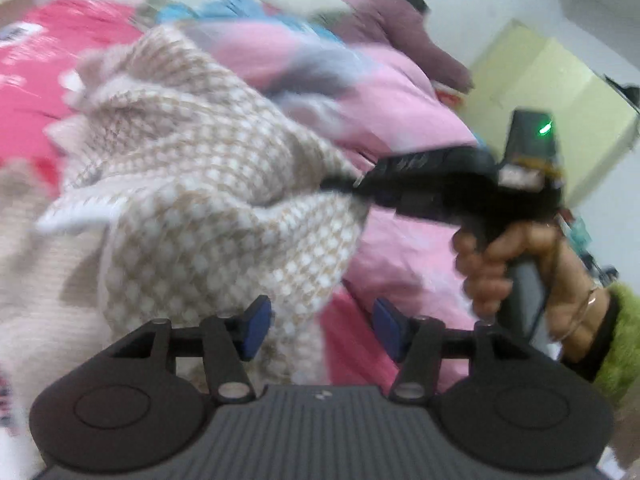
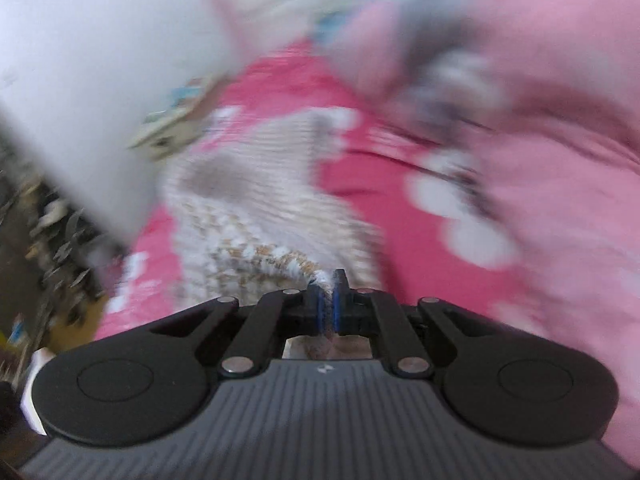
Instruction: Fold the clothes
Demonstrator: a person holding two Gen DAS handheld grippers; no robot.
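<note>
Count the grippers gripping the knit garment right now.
1: the right gripper is shut on the knit garment at its edge. The left gripper is open, holding nothing.

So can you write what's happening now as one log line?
step: fold clothes | right gripper: jaws shut on knit sweater edge | left gripper: jaws open, empty | surface: pink bedding

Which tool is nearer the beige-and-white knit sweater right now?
Right. The right tool is shut on an edge of the knit sweater, in contact with it. The left tool is open, its pads empty, just short of the hanging cloth.
</note>
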